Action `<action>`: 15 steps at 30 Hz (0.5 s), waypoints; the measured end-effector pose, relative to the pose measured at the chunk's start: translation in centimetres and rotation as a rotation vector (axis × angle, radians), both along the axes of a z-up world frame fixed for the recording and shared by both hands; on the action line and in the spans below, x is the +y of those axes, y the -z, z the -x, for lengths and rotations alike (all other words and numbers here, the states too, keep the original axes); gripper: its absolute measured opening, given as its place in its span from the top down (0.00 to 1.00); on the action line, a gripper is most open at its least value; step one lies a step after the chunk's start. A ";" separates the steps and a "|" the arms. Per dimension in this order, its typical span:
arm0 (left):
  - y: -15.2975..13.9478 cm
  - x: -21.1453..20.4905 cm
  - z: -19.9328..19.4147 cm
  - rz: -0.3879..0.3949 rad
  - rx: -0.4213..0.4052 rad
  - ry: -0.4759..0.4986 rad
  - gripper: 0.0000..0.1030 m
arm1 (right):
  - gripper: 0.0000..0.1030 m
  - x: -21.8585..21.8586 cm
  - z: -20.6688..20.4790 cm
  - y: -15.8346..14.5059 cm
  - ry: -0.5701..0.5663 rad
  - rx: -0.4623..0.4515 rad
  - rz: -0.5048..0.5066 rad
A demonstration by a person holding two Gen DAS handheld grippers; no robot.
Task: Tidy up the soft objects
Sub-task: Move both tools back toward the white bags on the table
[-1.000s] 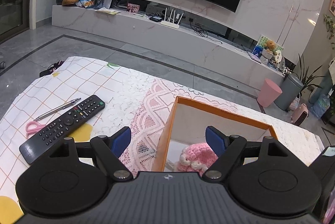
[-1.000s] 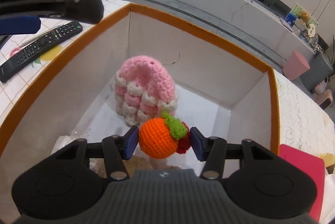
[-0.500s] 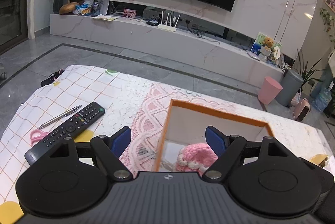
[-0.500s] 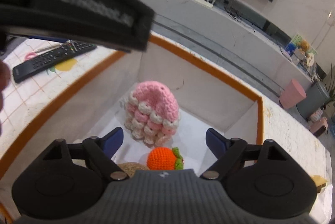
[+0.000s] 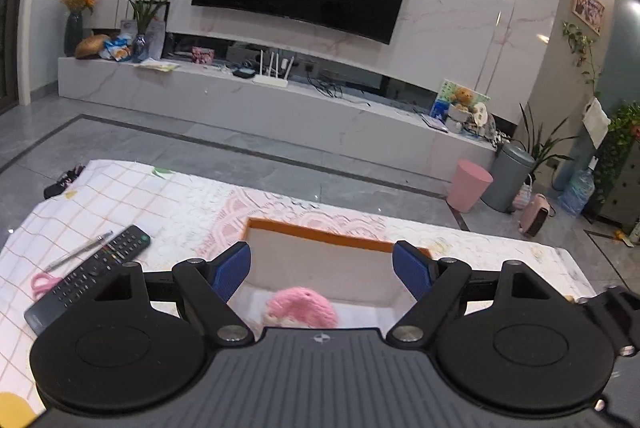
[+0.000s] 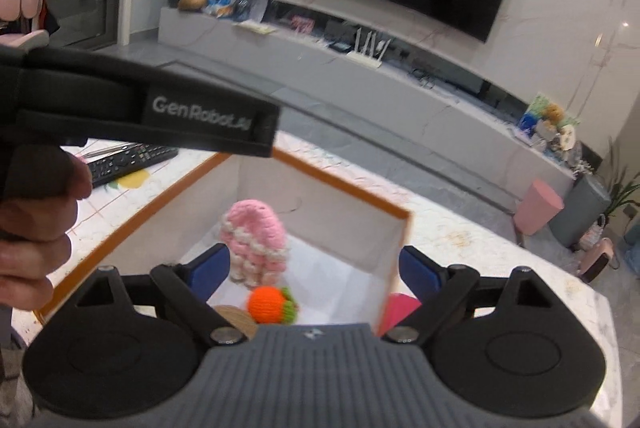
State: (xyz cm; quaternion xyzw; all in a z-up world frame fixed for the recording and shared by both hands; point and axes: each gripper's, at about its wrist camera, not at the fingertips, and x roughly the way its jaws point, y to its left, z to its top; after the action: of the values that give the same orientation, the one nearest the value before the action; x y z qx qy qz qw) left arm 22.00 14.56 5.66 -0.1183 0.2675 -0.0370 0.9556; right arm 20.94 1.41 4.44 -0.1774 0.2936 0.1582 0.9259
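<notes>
On your left the tablecloth [image 5: 120, 196] carries only hard things: scissors [image 5: 42, 282], a pen [image 5: 80, 248] and a remote [image 5: 90, 278], none of which looks like your business here. Your left gripper [image 5: 322, 270] hangs over the near edge of the box [image 5: 320, 230] with its jaws wide apart and nothing between them. Inside the box the pink knit [image 6: 254, 242] stands on the white floor, and just in front of it, touching or nearly so, lies the orange knit [image 6: 270, 304], with a tan round thing [image 6: 238, 322] beside it, mostly hidden. Your right gripper [image 6: 314, 270] has just been opening; its jaws stand wide, nothing sits between them, and the orange knit lies free below them, so that drop looks done. Further right, just outside the box wall, a pink-red thing [image 6: 400, 308] shows; whether it is soft you cannot tell from here. If it is, it may be next; no other loose soft piece is in view.
</notes>
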 end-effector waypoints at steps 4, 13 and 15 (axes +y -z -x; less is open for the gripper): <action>-0.2 -1.3 0.5 -0.002 -0.019 0.030 0.08 | 0.13 -3.3 1.6 -1.2 0.038 -0.040 0.001; 0.3 -5.8 0.9 0.091 0.013 0.146 0.08 | 0.10 -12.3 2.8 -1.8 0.247 -0.067 -0.005; 0.3 -6.9 1.1 0.114 0.011 0.184 0.08 | 0.10 -14.7 3.0 -2.2 0.301 -0.084 -0.027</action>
State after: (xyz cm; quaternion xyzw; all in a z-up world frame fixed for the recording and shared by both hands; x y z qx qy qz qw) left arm 20.90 7.65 5.39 -0.1475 0.2797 -0.1394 0.9384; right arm 17.90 -13.30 6.59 -0.1253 0.2759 0.0141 0.9529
